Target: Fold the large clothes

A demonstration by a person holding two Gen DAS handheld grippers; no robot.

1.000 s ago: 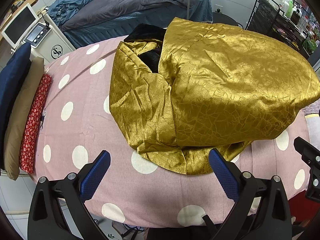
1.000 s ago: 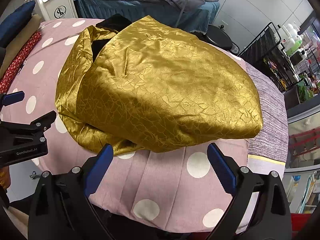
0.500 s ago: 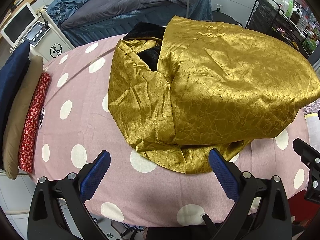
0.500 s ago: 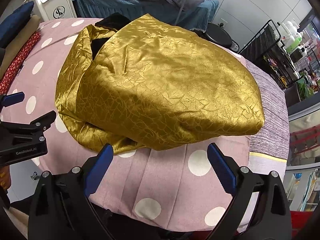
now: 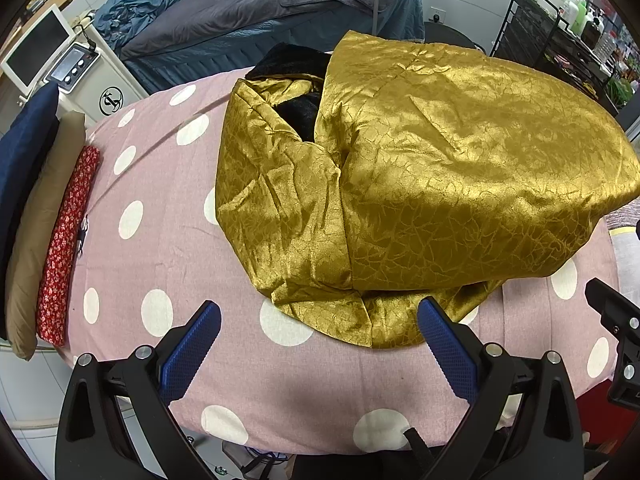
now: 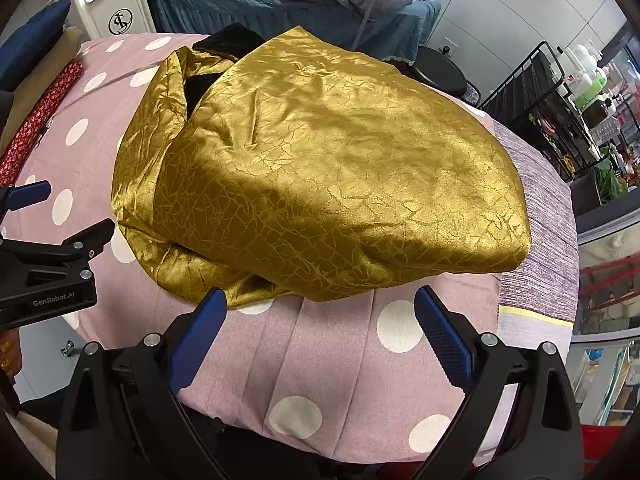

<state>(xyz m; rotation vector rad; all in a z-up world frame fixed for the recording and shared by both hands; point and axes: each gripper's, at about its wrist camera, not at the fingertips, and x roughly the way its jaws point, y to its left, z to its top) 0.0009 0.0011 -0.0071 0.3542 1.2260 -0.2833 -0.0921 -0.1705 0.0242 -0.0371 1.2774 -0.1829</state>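
Observation:
A large shiny gold garment [image 5: 432,184] with a black lining [image 5: 300,108] lies folded over itself in a thick bundle on the pink polka-dot table cover [image 5: 160,240]. In the right wrist view the same gold garment [image 6: 328,176] fills the middle of the table. My left gripper [image 5: 318,340] hovers open just before the garment's near hem, nothing between its blue pads. My right gripper [image 6: 320,332] is open too, near the bundle's front edge. The left gripper's side [image 6: 48,264] shows at the left of the right wrist view.
Folded cloths, navy [image 5: 24,168], tan [image 5: 44,216] and red floral [image 5: 66,240], are stacked along the table's left edge. A white machine [image 5: 100,84] and a bed with grey bedding [image 5: 256,4] stand behind. A black wire rack [image 5: 560,32] with bottles stands at the right.
Both grippers have eased slightly forward towards the gold garment. The garment itself has not moved and both grippers stay open.

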